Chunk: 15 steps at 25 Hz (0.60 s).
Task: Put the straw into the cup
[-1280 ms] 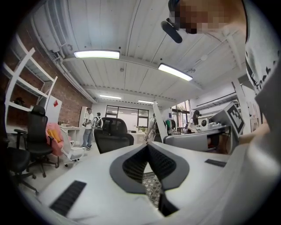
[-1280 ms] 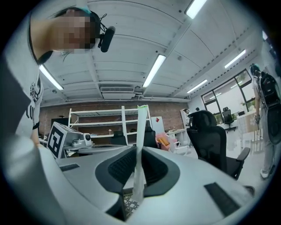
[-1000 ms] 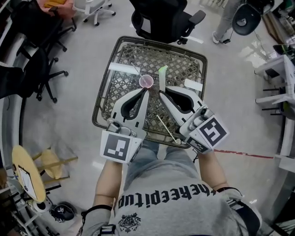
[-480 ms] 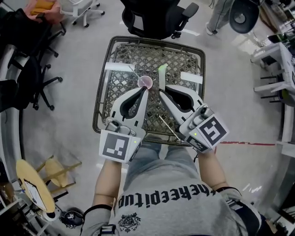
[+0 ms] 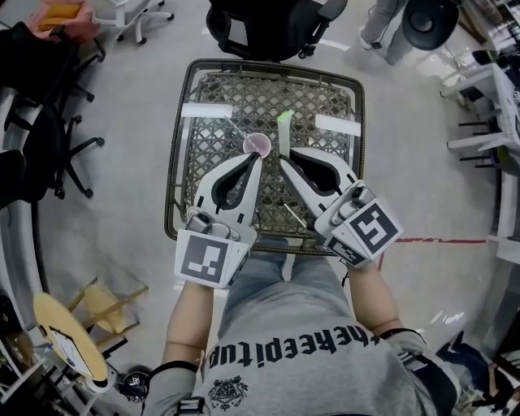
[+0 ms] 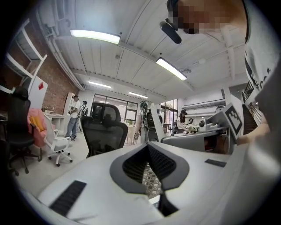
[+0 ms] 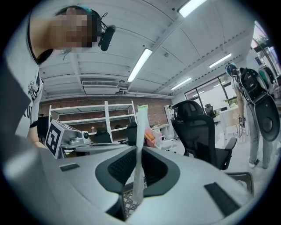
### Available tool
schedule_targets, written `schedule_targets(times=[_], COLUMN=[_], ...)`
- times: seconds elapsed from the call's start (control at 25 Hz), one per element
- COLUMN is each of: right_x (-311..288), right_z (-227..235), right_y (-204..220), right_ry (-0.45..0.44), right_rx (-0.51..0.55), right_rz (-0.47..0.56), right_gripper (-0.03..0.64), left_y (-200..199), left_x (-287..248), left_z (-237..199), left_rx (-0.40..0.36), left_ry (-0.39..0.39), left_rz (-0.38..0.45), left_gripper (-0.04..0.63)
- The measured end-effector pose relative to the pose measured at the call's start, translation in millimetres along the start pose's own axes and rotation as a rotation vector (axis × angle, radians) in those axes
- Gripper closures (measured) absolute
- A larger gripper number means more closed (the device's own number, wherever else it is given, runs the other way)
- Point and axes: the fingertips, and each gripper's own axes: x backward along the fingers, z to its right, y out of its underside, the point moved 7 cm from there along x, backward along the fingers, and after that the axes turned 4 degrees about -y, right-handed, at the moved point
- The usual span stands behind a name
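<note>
A small pink cup (image 5: 257, 145) hangs over the mesh table (image 5: 183, 162). My left gripper (image 5: 258, 158) is shut on the cup's near rim. In the left gripper view the jaws meet at the tips and hide the cup. A white straw with a green tip (image 5: 284, 130) (image 7: 140, 145) stands upright, and my right gripper (image 5: 282, 161) is shut on its lower part. The straw's tip is just to the right of the cup and above it, not inside it.
Two white strips (image 5: 205, 111) (image 5: 337, 124) lie on the table's far half. A thin stick (image 5: 294, 217) lies near the front edge, partly under my right gripper. A black office chair (image 5: 268, 24) stands beyond the table, and other chairs (image 5: 49, 138) stand to the left.
Both grippers have moved together a little over the table, carrying the cup and the straw. The stick on the table is now more hidden under my right gripper.
</note>
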Motion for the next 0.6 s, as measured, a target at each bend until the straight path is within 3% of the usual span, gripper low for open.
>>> schedule_targets(times=[0.32,0.48,0.6], right_x=[-18.3,-34.4,-32.4], right_z=[7.1,-2.9,5.3], right_y=[21.2,29.0,34.5], right_ry=[0.027,0.037,0.040], right_rx=[-0.034,-0.038,-0.048], right_rz=[-0.051,-0.069,-0.080], right_gripper=[0.568,0.568,0.568], left_y=[18.3,22.2,28.6], left_x=[-3.5,6.7,1.6], left_z=[-16.5,-32.9,-28.2], left_rx=[0.043,0.059,0.067], left_ry=[0.016,0.017,0.022], left_rz=[-0.040,-0.010,-0.050], left_gripper=[0.568,0.568,0.568])
